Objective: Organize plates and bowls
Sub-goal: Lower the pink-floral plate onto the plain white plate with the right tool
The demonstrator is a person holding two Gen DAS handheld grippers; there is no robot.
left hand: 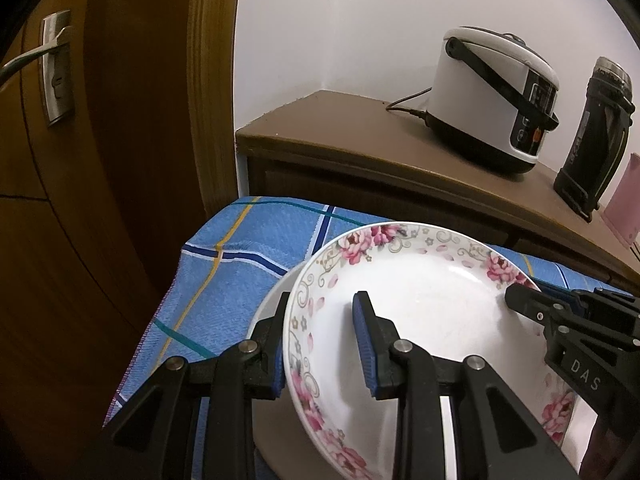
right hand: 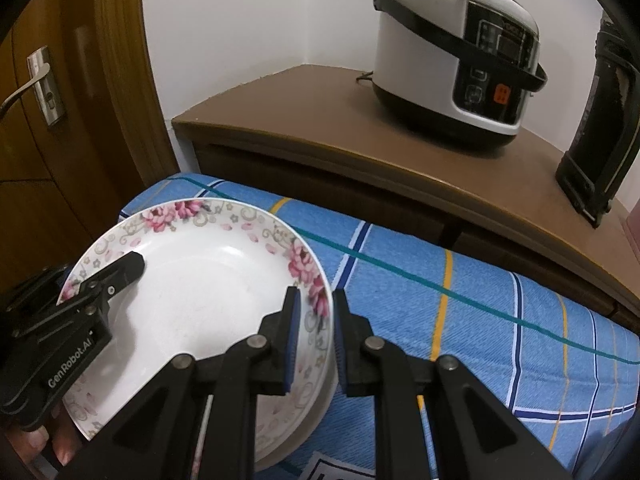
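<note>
A white plate with pink flowers on its rim (left hand: 424, 304) (right hand: 200, 280) rests on top of a stack of white plates (left hand: 268, 308) (right hand: 308, 408) on the blue checked cloth. My left gripper (left hand: 320, 344) straddles the plate's left rim, one finger outside and one inside, with a wide gap between the pads, so it is open. My right gripper (right hand: 314, 336) straddles the right rim, its pads close to the rim on both sides; I cannot tell if they press it. Each gripper shows in the other's view: the right gripper (left hand: 520, 300), the left gripper (right hand: 132, 268).
The blue checked cloth (right hand: 460, 320) covers the table. Behind it stands a brown cabinet (right hand: 320, 132) with a white rice cooker (right hand: 456, 52), a black flask (right hand: 600, 120) and a pink object (left hand: 624, 208). A wooden door with a metal handle (left hand: 56, 64) is at the left.
</note>
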